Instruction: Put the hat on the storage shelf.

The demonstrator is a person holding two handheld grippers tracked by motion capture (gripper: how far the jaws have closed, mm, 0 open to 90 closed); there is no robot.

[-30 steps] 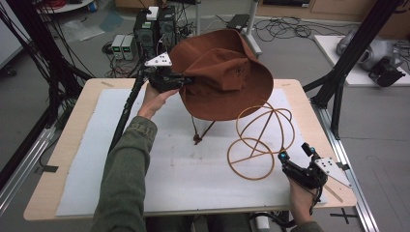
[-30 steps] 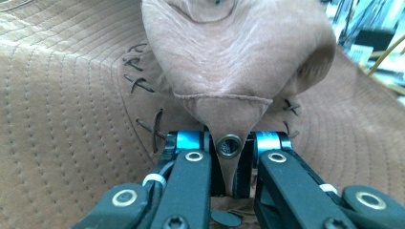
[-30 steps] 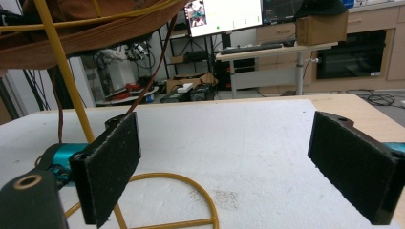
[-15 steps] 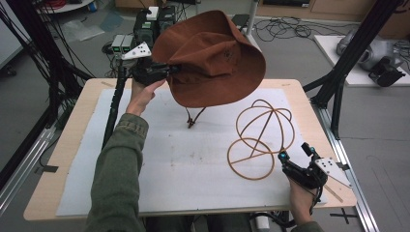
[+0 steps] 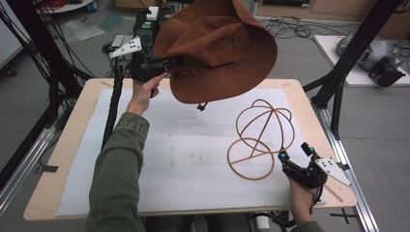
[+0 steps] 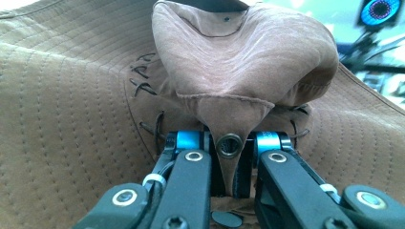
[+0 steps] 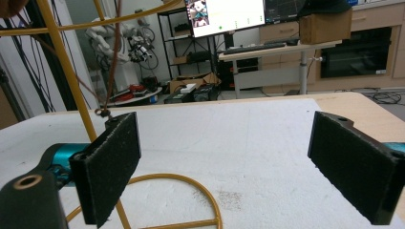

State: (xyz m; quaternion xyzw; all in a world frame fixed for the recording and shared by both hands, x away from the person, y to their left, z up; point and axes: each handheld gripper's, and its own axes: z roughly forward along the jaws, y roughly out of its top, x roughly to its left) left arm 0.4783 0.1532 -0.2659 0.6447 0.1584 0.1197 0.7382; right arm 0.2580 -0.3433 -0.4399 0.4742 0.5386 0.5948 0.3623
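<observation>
Left gripper [image 5: 167, 63] fingers pinched brown hat [image 5: 222, 48] at brim, lifted above desk [image 5: 67, 145]. Hat seemed soft, floppy, light; brim grip suited. Right gripper [image 5: 296, 155] fingers wide, beside wire stand [image 5: 261, 135].

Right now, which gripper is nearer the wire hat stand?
Right. The right gripper sits open just beside the wire hat stand's base ring, at the table's near right. The left gripper is up at the far left, shut on the brown hat.
</observation>
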